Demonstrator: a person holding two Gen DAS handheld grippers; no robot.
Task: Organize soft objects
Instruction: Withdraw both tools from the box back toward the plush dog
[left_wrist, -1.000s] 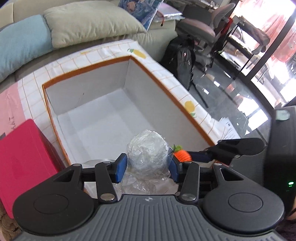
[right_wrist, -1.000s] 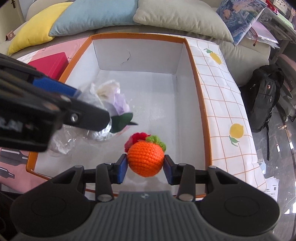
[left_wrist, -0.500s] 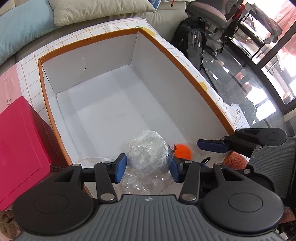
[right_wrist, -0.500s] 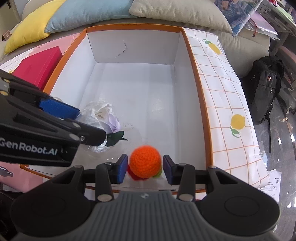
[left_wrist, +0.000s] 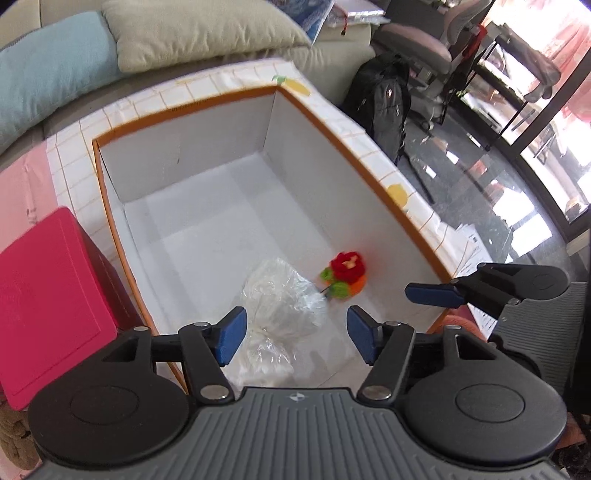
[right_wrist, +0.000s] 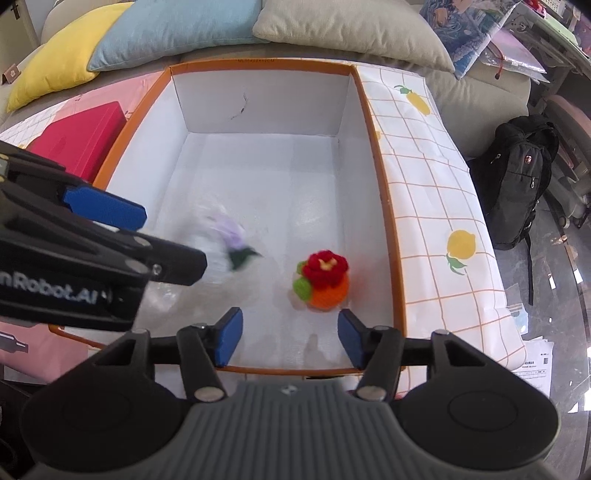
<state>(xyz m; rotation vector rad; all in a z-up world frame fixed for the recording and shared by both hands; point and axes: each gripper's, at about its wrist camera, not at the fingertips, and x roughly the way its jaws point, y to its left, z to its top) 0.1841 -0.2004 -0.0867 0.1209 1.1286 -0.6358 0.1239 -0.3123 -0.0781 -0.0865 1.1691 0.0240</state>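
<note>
While both jaws gape empty, the crocheted flower (right_wrist: 325, 282) and wrapped bundle (left_wrist: 282, 306) lie in the box (right_wrist: 380, 192) beyond them.

red box (left_wrist: 48, 295) at 9 o'clock, beside the checked lemon-print cloth (right_wrist: 439, 177) | black backpack (right_wrist: 517, 184) on the glossy floor at 3 o'clock | yellow cushion (right_wrist: 51, 62), blue cushion (right_wrist: 177, 29) and beige cushion (right_wrist: 351, 29) in a row at 12 o'clock | office chair (left_wrist: 417, 48) at 1 o'clock

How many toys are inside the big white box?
2. The crocheted orange flower pot sits on the box floor near the right wall; the plastic-wrapped flower lies just left of it. Nothing else shows inside.
</note>
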